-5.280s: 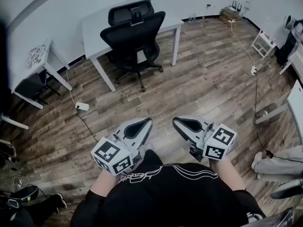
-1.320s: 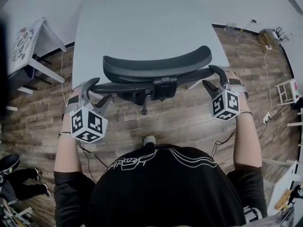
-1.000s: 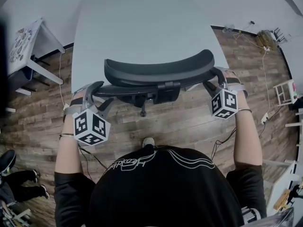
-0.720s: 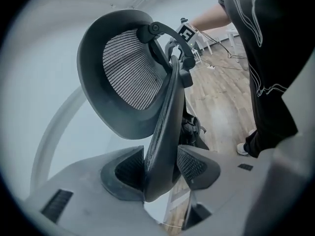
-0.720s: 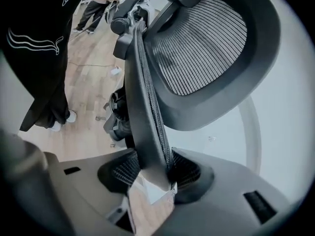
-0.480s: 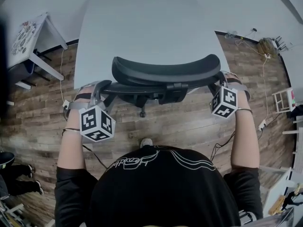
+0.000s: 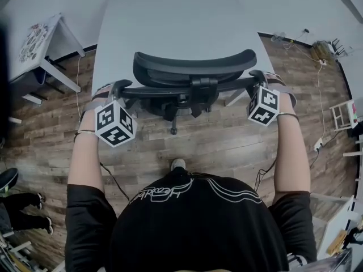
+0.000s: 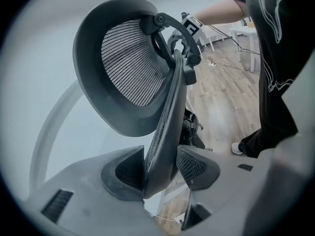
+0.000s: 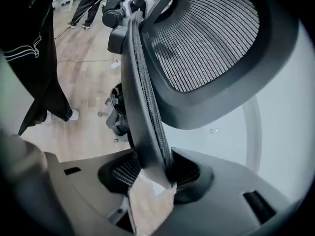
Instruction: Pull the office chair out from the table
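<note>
A black office chair stands tucked against the white table [image 7: 170,21]; its headrest [image 7: 193,67] and mesh backrest [image 7: 187,90] are right below me. My left gripper [image 7: 118,87] is at the backrest's left end and my right gripper [image 7: 256,79] at its right end. Both pairs of jaws have just been closing. In the left gripper view the backrest's edge [image 8: 170,117] runs between the jaws of the left gripper [image 8: 160,168], which press on it. The right gripper view shows the backrest's other edge [image 9: 140,97] pinched in the same way in the right gripper [image 9: 152,171].
A small white side table [image 7: 42,44] stands at the left by the wall. Cables [image 7: 319,89] trail over the wooden floor at the right, near a white rack [image 7: 343,115]. Another person's legs [image 7: 17,200] show at the lower left. My own shoe [image 7: 178,164] is just behind the chair.
I walked up to the chair. Both grippers came in over the backrest's two ends, and their jaws closed on its edges. The chair still stands at the table.
</note>
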The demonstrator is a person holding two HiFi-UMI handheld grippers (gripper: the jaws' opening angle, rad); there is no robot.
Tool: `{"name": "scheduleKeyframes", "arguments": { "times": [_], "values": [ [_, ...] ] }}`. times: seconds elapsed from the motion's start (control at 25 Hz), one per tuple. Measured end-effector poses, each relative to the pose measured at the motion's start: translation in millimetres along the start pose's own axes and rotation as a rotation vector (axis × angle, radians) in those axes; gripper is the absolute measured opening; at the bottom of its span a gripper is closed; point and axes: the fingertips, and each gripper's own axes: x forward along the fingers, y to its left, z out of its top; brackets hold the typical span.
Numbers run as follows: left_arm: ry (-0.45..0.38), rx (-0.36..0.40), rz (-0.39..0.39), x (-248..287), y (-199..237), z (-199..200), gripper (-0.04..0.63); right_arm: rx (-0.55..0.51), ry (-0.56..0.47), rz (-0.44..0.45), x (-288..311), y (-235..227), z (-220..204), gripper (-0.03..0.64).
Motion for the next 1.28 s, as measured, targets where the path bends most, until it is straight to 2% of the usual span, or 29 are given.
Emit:
{"name": "scheduleKeyframes", "arguments": {
  "times": [0.32, 0.6, 0.88, 1.16, 1.28],
  "values": [
    [0.025, -0.039, -0.05, -13, -4, -1, 0.204, 0.018, -0.045, 0.012, -22, 12, 2, 0.204],
    [0.066, -0.086, -0.029, -49, -62, -10, 0.22, 0.032, -0.091, -0.03, -74, 75, -1, 0.206],
    [0.083, -0.105, -0.019, -79, -102, -6, 0.227, 0.041, -0.093, -0.033, -108, 111, -11, 0.206],
    [0.09, -0.097, 0.077, -107, -140, 0, 0.229, 0.045, -0.107, -0.053, -139, 139, -22, 0.209],
    [0.094, -0.097, 0.097, -127, -169, -13, 0.23, 0.051, -0.121, -0.079, -159, 171, -15, 0.209]
  ]
}}
